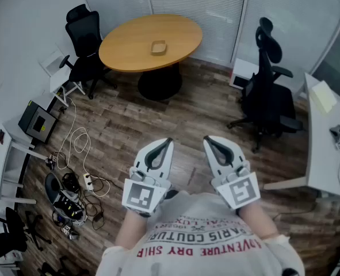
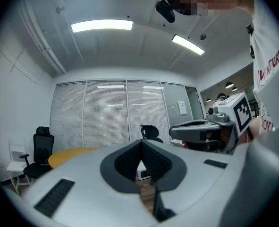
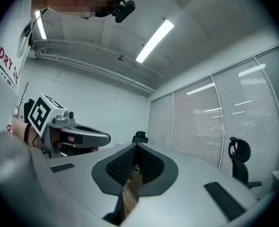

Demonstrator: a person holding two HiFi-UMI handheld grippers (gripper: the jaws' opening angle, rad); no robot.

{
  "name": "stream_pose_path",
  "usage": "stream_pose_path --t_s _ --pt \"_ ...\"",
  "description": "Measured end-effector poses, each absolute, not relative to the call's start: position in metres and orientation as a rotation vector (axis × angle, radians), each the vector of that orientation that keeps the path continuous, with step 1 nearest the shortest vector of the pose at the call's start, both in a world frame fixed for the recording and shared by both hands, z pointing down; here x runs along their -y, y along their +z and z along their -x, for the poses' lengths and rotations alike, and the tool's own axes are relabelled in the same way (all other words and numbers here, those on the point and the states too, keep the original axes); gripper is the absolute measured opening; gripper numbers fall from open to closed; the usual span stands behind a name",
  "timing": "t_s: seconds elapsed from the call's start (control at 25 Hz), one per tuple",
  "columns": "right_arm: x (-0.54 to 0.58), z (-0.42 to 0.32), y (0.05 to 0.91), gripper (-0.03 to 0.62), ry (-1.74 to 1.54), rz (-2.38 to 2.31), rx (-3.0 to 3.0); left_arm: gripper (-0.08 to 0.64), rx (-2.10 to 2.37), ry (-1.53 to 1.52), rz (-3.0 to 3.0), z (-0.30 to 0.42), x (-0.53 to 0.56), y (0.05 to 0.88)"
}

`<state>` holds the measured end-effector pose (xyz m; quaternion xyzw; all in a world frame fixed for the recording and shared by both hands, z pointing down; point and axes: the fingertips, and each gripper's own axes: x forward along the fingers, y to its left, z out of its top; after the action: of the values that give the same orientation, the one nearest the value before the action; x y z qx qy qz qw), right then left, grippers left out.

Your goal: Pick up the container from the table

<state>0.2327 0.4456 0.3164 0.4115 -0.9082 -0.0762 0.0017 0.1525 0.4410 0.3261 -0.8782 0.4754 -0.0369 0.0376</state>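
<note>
On the far table [image 1: 129, 45], container [image 1: 159, 47] indistinct; left gripper [image 1: 168, 141], right gripper [image 1: 207, 139] both closed.

Bright ceiling strip lights [image 2: 102, 25], heavy fisheye distortion, dark corners

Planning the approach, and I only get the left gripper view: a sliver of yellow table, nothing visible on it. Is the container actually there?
Observer: Yes. The head view shows a small tan container near the middle of the round table.
Operator: How close are the grippers to it?
Observer: Far. The left gripper and right gripper are held side by side close to the person's chest, with a stretch of wood floor between them and the table.
Operator: Is the right gripper ready to take it?
Observer: Not as it stands. Its own view shows the jaws together with nothing between them.
</note>
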Motion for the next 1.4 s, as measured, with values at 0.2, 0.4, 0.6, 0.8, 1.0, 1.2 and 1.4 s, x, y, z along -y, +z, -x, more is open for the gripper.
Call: stream_pose_path --t_s 0.2,0.4,0.6,0.8,1.0,1.2,1.4 --pt "-0.445 -0.233 0.32 0.0 -0.227 -1.289 2.838 0.0 -1.46 -0.114 2.7 -0.153 -0.442 0.327" --pt "-0.442 -0.236 0.321 0.0 -0.197 -1.301 2.869 0.0 -1.464 -0.128 2.705 -0.156 -0.441 0.33" --pt "-0.435 -0.242 0.324 0.0 -0.158 -1.348 2.881 0.0 -1.474 -0.133 2.714 -0.16 -0.437 0.333" --pt "-0.427 -0.251 0.344 0.0 -0.076 -1.313 2.847 0.0 -1.498 -0.141 2.713 -0.165 -0.43 0.338" --pt "-0.416 -0.252 0.346 0.0 -0.042 -1.293 2.868 0.0 -1.529 -0.157 2.708 -0.163 -0.422 0.342" --pt "-0.396 -0.236 0.357 0.0 -0.009 -1.263 2.865 0.0 -1.563 -0.159 2.695 -0.145 -0.407 0.35" --pt "-0.356 -0.202 0.362 0.0 -0.001 -1.246 2.856 0.0 -1.587 -0.156 2.691 -0.11 -0.367 0.354"
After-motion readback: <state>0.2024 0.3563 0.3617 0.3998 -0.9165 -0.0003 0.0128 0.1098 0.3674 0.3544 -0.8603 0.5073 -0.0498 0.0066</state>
